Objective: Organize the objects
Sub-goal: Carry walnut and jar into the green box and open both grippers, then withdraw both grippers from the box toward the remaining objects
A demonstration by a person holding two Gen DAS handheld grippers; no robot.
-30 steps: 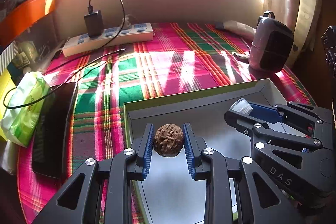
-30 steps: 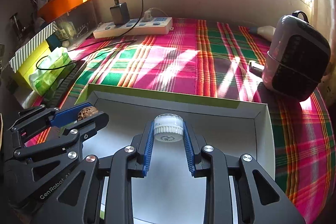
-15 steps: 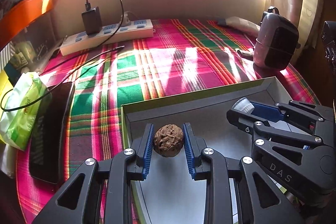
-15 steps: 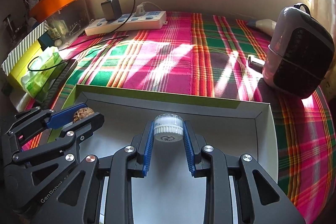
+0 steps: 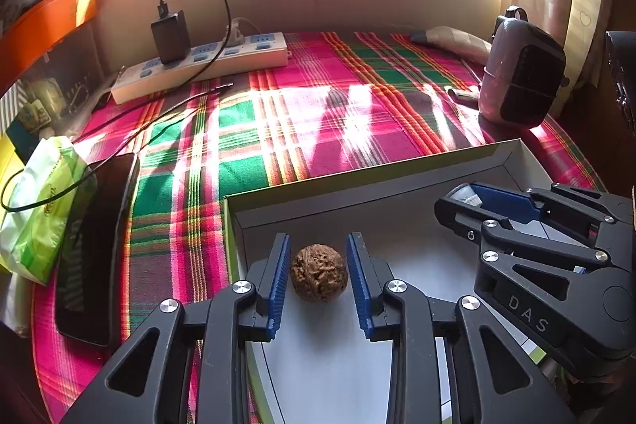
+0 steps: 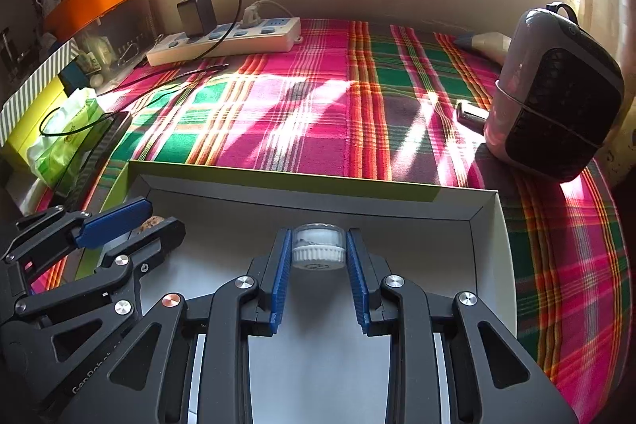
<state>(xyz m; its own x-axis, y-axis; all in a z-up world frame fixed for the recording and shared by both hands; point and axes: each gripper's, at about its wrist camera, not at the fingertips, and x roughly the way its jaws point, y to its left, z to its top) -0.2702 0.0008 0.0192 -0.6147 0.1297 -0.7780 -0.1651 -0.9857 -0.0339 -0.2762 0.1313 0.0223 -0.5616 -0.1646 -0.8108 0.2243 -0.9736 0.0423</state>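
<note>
A brown walnut (image 5: 318, 279) rests on the floor of the shallow white box (image 5: 357, 193), near its left wall. My left gripper (image 5: 318, 240) straddles it. Its jaws are opening, with a thin gap between each blue pad and the nut. The right wrist view shows that gripper (image 6: 147, 215) at the left, with the walnut (image 6: 151, 222) mostly hidden behind a finger. My right gripper (image 6: 318, 237) is shut on a small white ribbed-cap jar (image 6: 318, 251), held over the box's middle. That jar (image 5: 461, 191) peeks from the right gripper (image 5: 469, 199) in the left wrist view.
The box sits on a pink and green plaid cloth (image 5: 318, 130). A power strip (image 5: 198, 66) with a charger lies at the back. A dark heater (image 5: 520, 74) stands at the right. A black phone (image 5: 95, 245) and a green tissue pack (image 5: 35, 217) lie at the left.
The left gripper's pads have spread apart and no longer press the walnut, which now sits on the box floor. The right gripper still holds the jar in the same place.
</note>
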